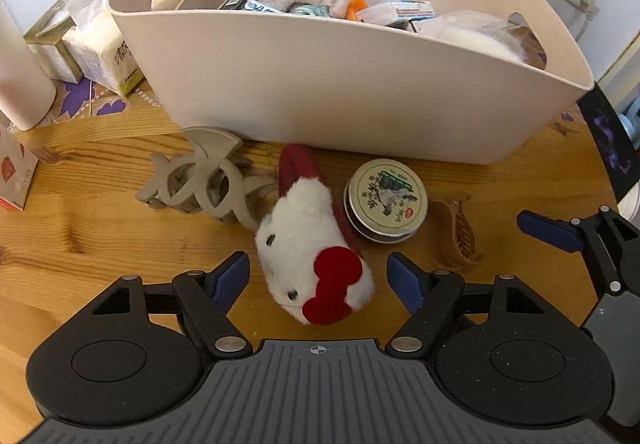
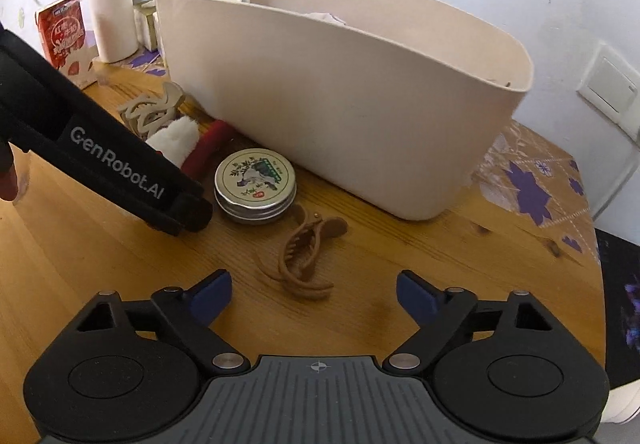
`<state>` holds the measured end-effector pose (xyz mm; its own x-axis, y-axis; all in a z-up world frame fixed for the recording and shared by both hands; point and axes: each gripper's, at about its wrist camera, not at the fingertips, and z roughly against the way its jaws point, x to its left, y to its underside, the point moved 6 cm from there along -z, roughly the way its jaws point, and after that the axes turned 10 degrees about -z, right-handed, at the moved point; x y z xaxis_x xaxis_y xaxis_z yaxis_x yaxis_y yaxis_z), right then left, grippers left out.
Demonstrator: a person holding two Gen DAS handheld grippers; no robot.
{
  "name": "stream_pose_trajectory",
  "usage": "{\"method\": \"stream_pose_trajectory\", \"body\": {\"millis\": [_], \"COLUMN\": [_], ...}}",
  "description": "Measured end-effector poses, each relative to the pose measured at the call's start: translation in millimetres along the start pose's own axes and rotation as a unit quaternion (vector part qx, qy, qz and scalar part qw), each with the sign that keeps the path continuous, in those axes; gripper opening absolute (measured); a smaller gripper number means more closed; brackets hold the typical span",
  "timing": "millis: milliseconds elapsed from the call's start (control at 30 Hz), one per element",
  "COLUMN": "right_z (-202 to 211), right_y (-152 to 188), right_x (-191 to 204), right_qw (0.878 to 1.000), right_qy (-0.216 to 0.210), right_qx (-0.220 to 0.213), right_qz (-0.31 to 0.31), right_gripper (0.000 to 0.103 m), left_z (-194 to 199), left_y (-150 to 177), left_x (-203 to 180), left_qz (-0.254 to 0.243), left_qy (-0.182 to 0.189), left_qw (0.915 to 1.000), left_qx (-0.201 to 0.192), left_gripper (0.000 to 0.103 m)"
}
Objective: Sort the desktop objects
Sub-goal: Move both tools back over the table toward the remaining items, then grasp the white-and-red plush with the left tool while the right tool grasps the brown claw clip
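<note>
The large cream plastic storage bin [image 1: 340, 83] stands on the wooden tabletop [image 1: 100, 211], already holding a grey plush piece, small boxes and packets. Just in front of the bin's near wall lie four loose things in a row: a beige plastic hair claw [image 1: 204, 179], a white plush cat toy with a red bow [image 1: 312, 244], a round metal tin with a printed plant lid [image 1: 386, 199], and a small brown hair claw [image 1: 460, 232]. The left gripper [image 1: 318, 280] is spread wide, its blue-padded fingers either side of the plush toy's head without touching it. The right gripper [image 2: 314, 298] is also spread wide and holds nothing, hovering just short of the brown claw [image 2: 306, 252], beside the tin [image 2: 256, 183].
</note>
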<state>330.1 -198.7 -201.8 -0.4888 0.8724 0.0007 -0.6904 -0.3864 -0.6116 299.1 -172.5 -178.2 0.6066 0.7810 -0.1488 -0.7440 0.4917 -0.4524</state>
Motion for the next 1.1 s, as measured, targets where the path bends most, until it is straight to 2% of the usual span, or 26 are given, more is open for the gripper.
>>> {"method": "stream_pose_trajectory", "body": {"millis": [133, 200, 367, 433, 667, 1100], "right_z": [-3.9, -3.9, -1.1, -0.1, 10.2, 47.4], "right_y": [-3.4, -5.2, -5.3, -3.8, 1.5, 10.6], "right_x": [1.2, 3.5, 9.9, 8.6, 6.5, -1.8], "right_qw": [1.000, 1.000, 0.999, 0.999, 1.000, 0.999], "right_qy": [-0.004, -0.008, -0.029, -0.025, -0.025, -0.024], "right_qx": [-0.004, -0.011, -0.016, -0.014, -0.002, -0.014], "right_qz": [0.002, 0.012, 0.024, 0.021, 0.005, -0.046], "right_gripper": [0.082, 0.074, 0.041, 0.034, 0.034, 0.034], "left_z": [-4.4, -3.9, -1.4, -0.4, 5.9, 44.3], "left_y": [0.0, 0.8, 3.2, 4.8, 12.2, 27.9], "left_x": [0.4, 1.1, 0.6, 1.5, 6.2, 9.0], "left_qz": [-0.002, -0.002, -0.018, -0.021, -0.029, -0.022], "left_qy": [0.010, 0.007, 0.003, 0.003, 0.000, 0.018], "left_qw": [0.9999, 1.0000, 0.9998, 0.9998, 0.9996, 0.9988], "left_qx": [0.004, 0.002, 0.000, 0.000, -0.006, -0.040], "left_gripper": [0.058, 0.056, 0.050, 0.047, 0.045, 0.045]}}
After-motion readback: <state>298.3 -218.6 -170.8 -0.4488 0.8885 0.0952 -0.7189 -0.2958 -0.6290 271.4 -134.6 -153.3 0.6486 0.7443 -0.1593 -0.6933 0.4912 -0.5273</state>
